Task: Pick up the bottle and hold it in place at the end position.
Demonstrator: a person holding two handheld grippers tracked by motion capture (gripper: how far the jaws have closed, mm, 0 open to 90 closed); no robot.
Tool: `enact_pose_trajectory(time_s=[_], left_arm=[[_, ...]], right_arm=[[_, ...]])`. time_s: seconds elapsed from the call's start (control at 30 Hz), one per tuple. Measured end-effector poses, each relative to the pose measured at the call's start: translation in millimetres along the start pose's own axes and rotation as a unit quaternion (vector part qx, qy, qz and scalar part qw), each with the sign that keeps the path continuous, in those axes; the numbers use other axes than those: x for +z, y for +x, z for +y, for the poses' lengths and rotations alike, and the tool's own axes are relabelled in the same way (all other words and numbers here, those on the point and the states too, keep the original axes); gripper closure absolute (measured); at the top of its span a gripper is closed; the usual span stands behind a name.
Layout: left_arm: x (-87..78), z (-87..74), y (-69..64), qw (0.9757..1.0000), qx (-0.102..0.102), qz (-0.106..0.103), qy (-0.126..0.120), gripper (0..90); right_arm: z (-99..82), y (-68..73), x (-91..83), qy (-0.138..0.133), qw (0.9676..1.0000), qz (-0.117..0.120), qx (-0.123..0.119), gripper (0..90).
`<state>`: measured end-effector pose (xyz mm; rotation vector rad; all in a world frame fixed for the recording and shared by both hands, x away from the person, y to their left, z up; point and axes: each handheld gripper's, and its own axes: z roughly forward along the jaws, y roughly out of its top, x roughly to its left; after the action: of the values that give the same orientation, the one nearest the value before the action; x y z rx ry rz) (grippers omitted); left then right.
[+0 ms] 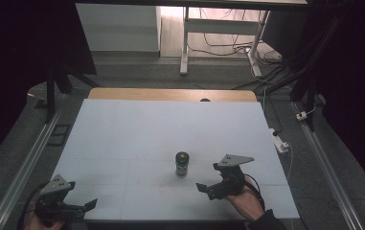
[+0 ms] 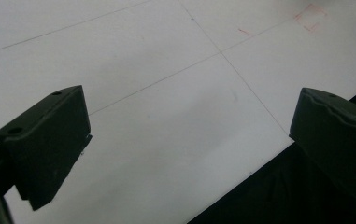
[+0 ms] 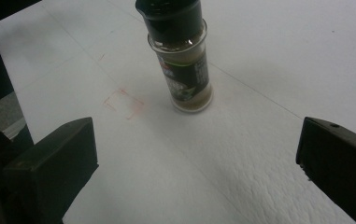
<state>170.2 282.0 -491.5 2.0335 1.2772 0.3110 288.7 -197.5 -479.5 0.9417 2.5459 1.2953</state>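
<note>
The spice jar [image 1: 182, 164] stands upright on the white counter [image 1: 137, 129], in the near half, a little toward the right edge and well clear of every edge. Its long axis runs vertical: black cap up, base flat on the surface. The right gripper view shows it leaning only because that camera is tilted; the jar [image 3: 181, 60] itself rests square on its base, with a faint red mark [image 3: 123, 103] drawn on the counter just beside it.

My right fingers [image 1: 204, 188] are the nearer pair. They hover near the front edge, and the jar lies just ahead of them and toward the counter's centre. They are spread wide, with nothing between them; in the right gripper view the jar sits above the open gap, slightly left of its midline.

My left fingers [image 1: 90, 204] are at the front left corner, well apart from the jar, also spread wide and holding nothing. The left gripper view confirms bare counter and the front edge between the two pads.

Judgement: the grasp belongs to the right hand. Since the jar's axis is vertical, the fingers should advance level, straddle the glass body below the cap, and correct slightly leftward so that the jar centres in the gap before closing.
</note>
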Motion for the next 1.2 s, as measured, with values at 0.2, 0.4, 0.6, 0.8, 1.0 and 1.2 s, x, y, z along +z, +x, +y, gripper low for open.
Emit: enact_pose_trajectory(time_s=[0.2, 0.4, 0.6, 0.8, 1.0, 1.2], left_arm=[[0.1, 0.0, 0.1, 1.0000, 0.000, -0.001, 0.000, 0.0], [0.2, 0.1, 0.1, 1.0000, 0.001, -0.001, 0.000, 0.0], [0.5, 0.3, -0.1, 1.0000, 0.002, -0.002, 0.002, 0.0], [0.8, 0.4, 0.0, 1.0000, 0.003, -0.002, 0.003, 0.0], [0.8, 0.4, -0.1, 1.0000, 0.004, -0.003, 0.003, 0.0], [1.1, 0.5, -0.1, 1.0000, 0.004, -0.003, 0.004, 0.0]], right_arm=[[6.5, 1.6, 16.5, 0.008, 0.9998, -0.011, -0.015, 0.0], [9.3, -0.7, 28.8, 0.016, 0.9998, 0.000, -0.010, 0.0], [12.7, -2.6, 39.0, 0.024, 0.9996, 0.006, -0.009, 0.0], [15.6, -3.8, 51.4, 0.036, 0.9991, 0.008, -0.019, 0.0], [18.6, -4.0, 61.2, 0.034, 0.9990, 0.010, -0.026, 0.0], [21.2, -5.7, 73.4, 0.039, 0.9985, 0.007, -0.037, 2.9]])
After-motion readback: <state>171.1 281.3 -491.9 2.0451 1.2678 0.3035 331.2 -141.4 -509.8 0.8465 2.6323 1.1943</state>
